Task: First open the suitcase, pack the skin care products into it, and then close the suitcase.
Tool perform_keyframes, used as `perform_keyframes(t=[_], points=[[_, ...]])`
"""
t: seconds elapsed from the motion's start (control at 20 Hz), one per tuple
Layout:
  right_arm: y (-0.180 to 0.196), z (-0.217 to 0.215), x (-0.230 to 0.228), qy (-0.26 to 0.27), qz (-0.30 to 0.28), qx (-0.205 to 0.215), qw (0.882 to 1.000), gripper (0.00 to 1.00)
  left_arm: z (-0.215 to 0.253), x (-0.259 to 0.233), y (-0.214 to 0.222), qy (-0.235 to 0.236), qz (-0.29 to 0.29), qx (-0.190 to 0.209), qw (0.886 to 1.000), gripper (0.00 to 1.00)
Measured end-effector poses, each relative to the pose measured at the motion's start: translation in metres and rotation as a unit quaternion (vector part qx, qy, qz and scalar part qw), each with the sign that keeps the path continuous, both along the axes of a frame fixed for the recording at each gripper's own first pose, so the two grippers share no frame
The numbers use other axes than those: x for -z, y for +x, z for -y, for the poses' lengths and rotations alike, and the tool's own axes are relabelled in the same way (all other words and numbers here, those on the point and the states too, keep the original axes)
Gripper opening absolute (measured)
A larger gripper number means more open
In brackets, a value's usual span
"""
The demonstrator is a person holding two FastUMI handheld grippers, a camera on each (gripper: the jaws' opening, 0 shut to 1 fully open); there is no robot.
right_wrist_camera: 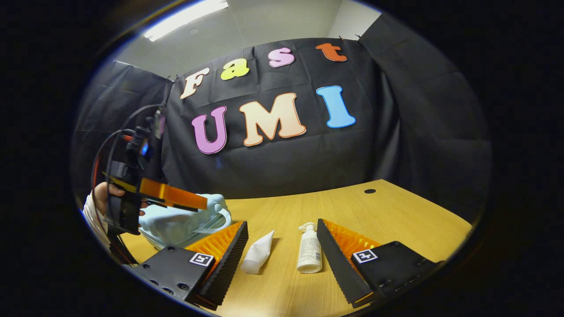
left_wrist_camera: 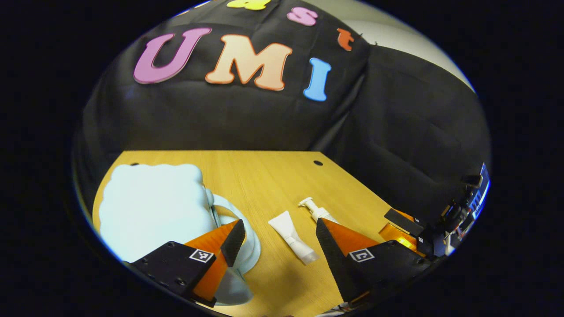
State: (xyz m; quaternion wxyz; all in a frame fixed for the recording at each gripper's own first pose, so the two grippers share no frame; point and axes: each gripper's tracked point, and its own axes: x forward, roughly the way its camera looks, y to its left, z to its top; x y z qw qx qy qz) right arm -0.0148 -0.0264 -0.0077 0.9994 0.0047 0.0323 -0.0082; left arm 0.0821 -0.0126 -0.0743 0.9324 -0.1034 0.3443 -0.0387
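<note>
At the left of the table [left_wrist_camera: 264, 176], a pale blue suitcase [left_wrist_camera: 150, 207] was seen lying flat with its lid down and its handle [left_wrist_camera: 246, 229] turned toward the middle — one suitcase, shut as far as could be judged. The left gripper [left_wrist_camera: 280, 237] was held above its near edge with the jaws spread wide and nothing between them; one finger was set over the handle side of the case, though contact could not be confirmed. In the right gripper view this same tool [right_wrist_camera: 176, 198], gripped by a hand [right_wrist_camera: 103, 193], was seen hovering just over the case [right_wrist_camera: 176, 222].

Toward the middle, two skin care products were counted: a white squeeze tube [right_wrist_camera: 257, 255] lying on its side and, just beside it, a white pump bottle [right_wrist_camera: 309, 248] lying flat, the two apart from each other and clear of the suitcase.

At the right, the right gripper [right_wrist_camera: 282, 246] was held low over the table with its jaws also wide apart and empty, the tube and the bottle framed between its fingers.

The opening step was judged to be in hand — nothing had yet been packed. The next move was judged to call for a hold on the lid's edge or the handle, so that the lid could be swung up while the shell was steadied.
</note>
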Motion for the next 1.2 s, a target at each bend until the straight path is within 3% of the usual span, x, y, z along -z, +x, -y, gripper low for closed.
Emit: perform_keyframes(t=[0.1,0.2,0.4,0.6,0.9,1.2], points=[[-0.001,-0.002,-0.002,0.003,0.002,-0.004,1.0,0.98,-0.003,0.016,0.008,-0.023,-0.056,-0.024,0.998,0.95],[-0.003,-0.003,-0.003,0.001,0.001,-0.007,1.0,0.98,-0.005,0.021,0.022,-0.022,-0.074,-0.033,0.997,0.93],[-0.006,0.004,-0.007,-0.003,0.005,-0.001,1.0,0.98,-0.025,0.04,0.03,0.052,-0.13,-0.047,0.989,0.95],[-0.008,0.008,-0.012,0.006,0.01,0.002,1.0,0.98,-0.028,0.058,0.028,0.087,-0.19,-0.052,0.976,0.92],[-0.01,0.011,-0.014,0.011,0.013,0.002,1.0,0.98,-0.032,0.074,0.034,0.123,-0.231,-0.053,0.964,0.92],[-0.01,0.012,-0.014,0.015,0.01,0.0,1.0,0.98,-0.035,0.103,0.031,0.117,-0.284,-0.065,0.949,0.8]])
